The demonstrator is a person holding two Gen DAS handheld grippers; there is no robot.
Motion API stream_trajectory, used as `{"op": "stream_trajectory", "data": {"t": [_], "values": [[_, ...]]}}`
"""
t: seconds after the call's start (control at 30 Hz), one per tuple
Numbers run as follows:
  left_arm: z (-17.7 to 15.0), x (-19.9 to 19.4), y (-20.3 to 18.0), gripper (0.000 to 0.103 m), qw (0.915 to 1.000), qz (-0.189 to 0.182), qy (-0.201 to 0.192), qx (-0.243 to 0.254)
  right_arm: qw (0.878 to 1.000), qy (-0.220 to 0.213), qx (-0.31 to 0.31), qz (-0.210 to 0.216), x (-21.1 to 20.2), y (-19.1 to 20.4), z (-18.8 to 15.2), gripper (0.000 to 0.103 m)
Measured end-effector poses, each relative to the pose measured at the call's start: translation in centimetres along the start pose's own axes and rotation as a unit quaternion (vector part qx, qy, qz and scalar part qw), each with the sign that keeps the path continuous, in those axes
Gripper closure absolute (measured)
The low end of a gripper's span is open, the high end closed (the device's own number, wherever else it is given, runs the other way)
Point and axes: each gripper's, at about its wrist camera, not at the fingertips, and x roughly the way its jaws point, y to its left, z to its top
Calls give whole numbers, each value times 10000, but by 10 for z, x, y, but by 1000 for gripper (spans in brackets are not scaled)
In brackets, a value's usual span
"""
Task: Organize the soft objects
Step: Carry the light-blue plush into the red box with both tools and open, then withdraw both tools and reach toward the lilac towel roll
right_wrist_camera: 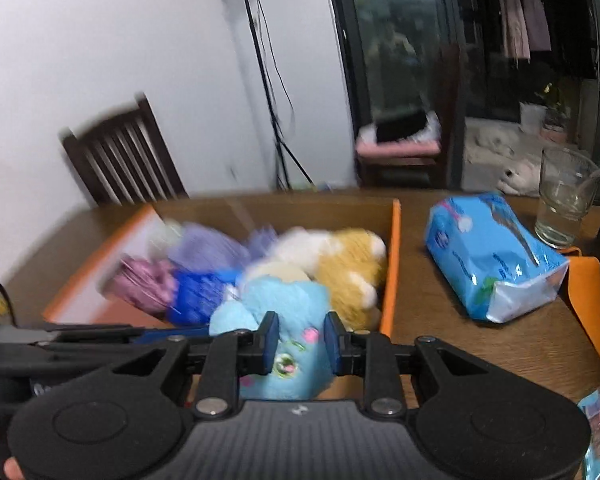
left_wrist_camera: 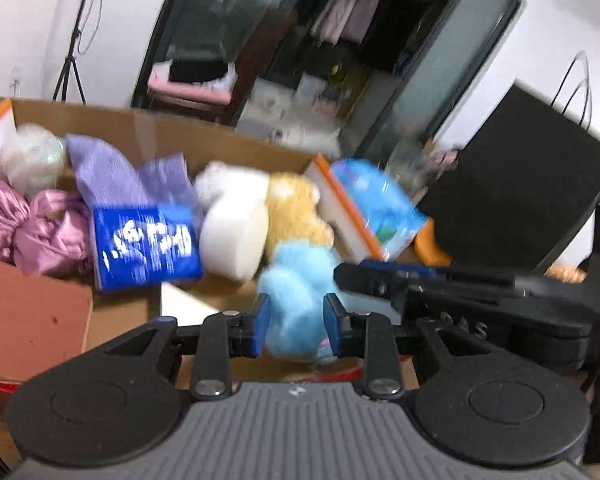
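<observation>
While toys crowd the box [right_wrist_camera: 391, 264], tissue pack [right_wrist_camera: 496, 256] beside, glass [right_wrist_camera: 564, 204] behind.

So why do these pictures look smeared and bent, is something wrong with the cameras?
Left wrist view: the box's contents, like the blue pack, are streaked by motion blur, while the left gripper stays sharp. Right wrist view: the toys in the cardboard box smear likewise, and the fisheye lens bows the door frame; the room looks dim.
</observation>
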Motion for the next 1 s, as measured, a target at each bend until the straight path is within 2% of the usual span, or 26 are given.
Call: {"op": "stream_trajectory", "data": {"t": [0.1, 0.2, 0.23, 0.37, 0.47, 0.53, 0.6, 0.8, 0.9, 1.0], "values": [[-3, 1, 4, 71, 9999, -59, -73, 108, 9996, -134, -148, -212, 0, 0, -4, 81], [-2, -7, 6, 67, 9997, -2, -138, 194, 9996, -250, -125, -92, -10, 1, -2, 70], [-1, -13, 5, 67, 9994, 43, -196, 270, 9995, -288, -134, -63, -13, 1, -1, 67], [0, -55, -8, 61, 9963, 295, -538, 600, 9986, -477, -230, -30, -39, 6, 2, 65], [-10, -95, -24, 53, 9892, 745, -829, 957, 9974, -640, -332, 10, -73, 11, -5, 60], [-22, -123, -31, 36, 9845, 864, -985, 1168, 9960, -775, -448, 30, -100, 14, -14, 51], [-38, -152, -35, 32, 9802, 966, -1131, 1305, 9940, -932, -568, 42, -127, 18, -28, 43], [-108, -226, -51, 15, 9584, 1682, -1665, 1593, 9867, -1363, -870, 170, -197, 32, -82, 34], [-154, -255, -60, 6, 9496, 1931, -1927, 1545, 9796, -1719, -1002, 283, -228, 39, -117, 24], [-198, -279, -67, 1, 9444, 2091, -2142, 1362, 9780, -1822, -962, 341, -247, 45, -151, 20]]}}
